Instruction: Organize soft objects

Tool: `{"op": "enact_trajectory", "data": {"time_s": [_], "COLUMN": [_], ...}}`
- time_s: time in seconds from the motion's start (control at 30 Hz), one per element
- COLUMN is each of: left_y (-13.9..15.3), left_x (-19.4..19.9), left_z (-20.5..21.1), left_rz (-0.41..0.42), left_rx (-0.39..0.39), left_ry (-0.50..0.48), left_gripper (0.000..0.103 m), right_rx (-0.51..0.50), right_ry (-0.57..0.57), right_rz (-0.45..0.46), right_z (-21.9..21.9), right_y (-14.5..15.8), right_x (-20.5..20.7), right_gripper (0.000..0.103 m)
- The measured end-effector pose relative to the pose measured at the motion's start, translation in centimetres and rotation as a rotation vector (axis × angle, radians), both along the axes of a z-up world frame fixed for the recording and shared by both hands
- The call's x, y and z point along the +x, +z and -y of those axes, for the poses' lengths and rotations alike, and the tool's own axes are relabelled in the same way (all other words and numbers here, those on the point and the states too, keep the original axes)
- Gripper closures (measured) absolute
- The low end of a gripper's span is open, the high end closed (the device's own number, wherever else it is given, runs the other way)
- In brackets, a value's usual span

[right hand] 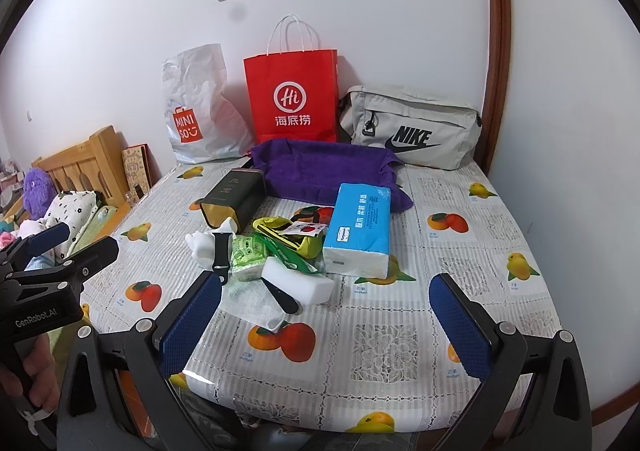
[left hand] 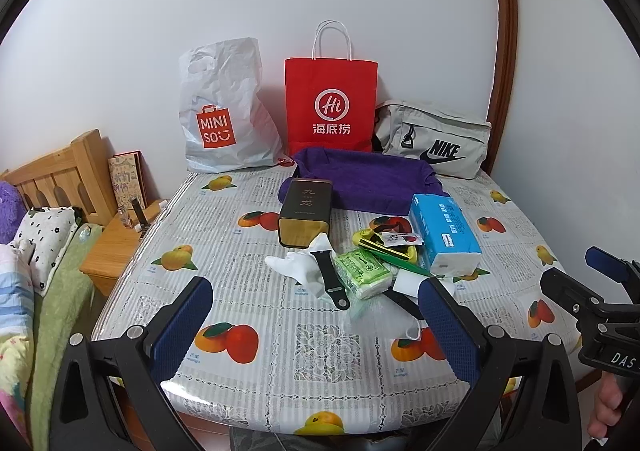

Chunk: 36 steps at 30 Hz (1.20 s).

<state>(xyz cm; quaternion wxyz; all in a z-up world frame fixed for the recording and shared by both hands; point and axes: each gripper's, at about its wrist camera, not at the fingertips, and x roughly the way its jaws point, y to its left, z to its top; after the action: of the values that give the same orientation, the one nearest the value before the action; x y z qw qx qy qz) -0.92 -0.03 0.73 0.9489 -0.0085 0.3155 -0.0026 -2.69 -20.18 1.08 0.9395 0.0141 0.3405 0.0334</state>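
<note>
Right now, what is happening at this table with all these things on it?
A person holds two grippers over the near edge of the table; neither grips anything yet. The left gripper and the right gripper are both open and empty. A small pile lies in the middle: a white sock, a green tissue pack, a blue tissue pack and a white sponge. A purple towel lies behind it, with three bags along the wall. Sorting has apparently not begun.

I read "MINISO" on the white plastic bag point(left hand: 224, 111), "Hi" on the red paper bag point(left hand: 331, 107), "NIKE" on the grey pouch point(left hand: 436, 143), and "GenRobot.AI" on my left tongs point(right hand: 76, 255).
</note>
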Motion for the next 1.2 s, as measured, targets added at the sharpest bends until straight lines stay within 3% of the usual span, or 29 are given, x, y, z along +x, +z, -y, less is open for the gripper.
{"op": "enact_trajectory", "data": {"time_s": [0.4,0.6,0.83,1.07,1.2], "left_y": [-1.2,-4.8,-8.3,-12.0,-13.2], "left_x": [1.7,3.9,5.4,8.8,9.8], "left_z": [-1.2,-3.0,-3.9,-4.4,-4.8], "left_rz": [-0.026,-0.114,-0.101,-0.231,-0.253], "left_rx": [-0.002,-0.062,-0.1,-0.138,-0.154], "left_ry": [0.029,0.034,0.049,0.032,0.043], "left_gripper": [0.0,0.0,0.0,0.0,0.0], "right_rx": [-0.002,0.005,0.031,0.033,0.012], "right_ry": [0.005,-0.001,0.025,0.098,0.157], "right_rz": [-0.015,-0.048,-0.079,-0.134,-0.155], "right_z": [0.6,1.5,1.8,0.9,-0.2], "right_y": [-1.3,-3.9,-7.2,-10.7,-12.4], "right_x": [1.0,2.8,4.8,7.4,8.9], "right_gripper": [0.0,0.0,0.0,0.0,0.001]}}
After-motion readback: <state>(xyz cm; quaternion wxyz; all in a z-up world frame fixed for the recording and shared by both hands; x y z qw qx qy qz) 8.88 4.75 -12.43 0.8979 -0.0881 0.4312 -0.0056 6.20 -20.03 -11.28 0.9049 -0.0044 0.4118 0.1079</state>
